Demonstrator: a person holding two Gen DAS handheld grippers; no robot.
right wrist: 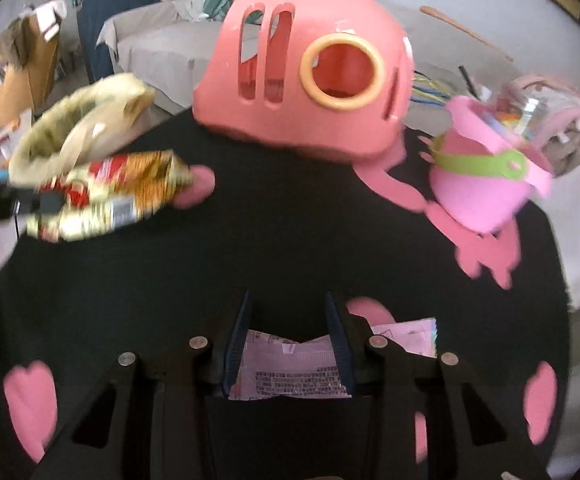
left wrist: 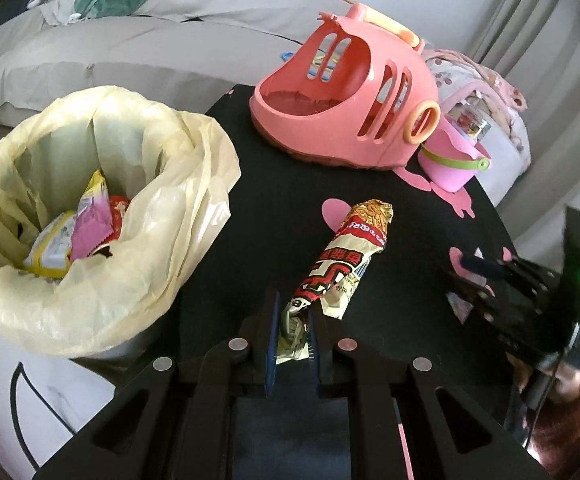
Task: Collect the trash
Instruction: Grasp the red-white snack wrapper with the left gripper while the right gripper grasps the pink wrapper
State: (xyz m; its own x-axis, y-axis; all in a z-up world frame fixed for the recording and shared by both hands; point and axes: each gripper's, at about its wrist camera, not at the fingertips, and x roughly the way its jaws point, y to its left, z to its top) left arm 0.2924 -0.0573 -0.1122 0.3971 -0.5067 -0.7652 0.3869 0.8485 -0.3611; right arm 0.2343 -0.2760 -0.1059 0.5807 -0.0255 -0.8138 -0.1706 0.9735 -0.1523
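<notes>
Noodle wrapper (left wrist: 342, 260) clenched in my left gripper (left wrist: 294, 320), headed for the lined bin (left wrist: 101, 208); right gripper (right wrist: 290, 336) straddles pink sachet (right wrist: 290, 368), grip uncertain.

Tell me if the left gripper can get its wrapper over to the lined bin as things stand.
Probably yes. The left gripper grips the noodle wrapper, and the lined bin stands open close beside it, with nothing between.

Red-and-cream printed wrapper (left wrist: 342, 256), pale yellow bin liner (left wrist: 193, 184), pink toy basket (left wrist: 346, 96), black cloth with pink hearts (right wrist: 249, 240).
</notes>
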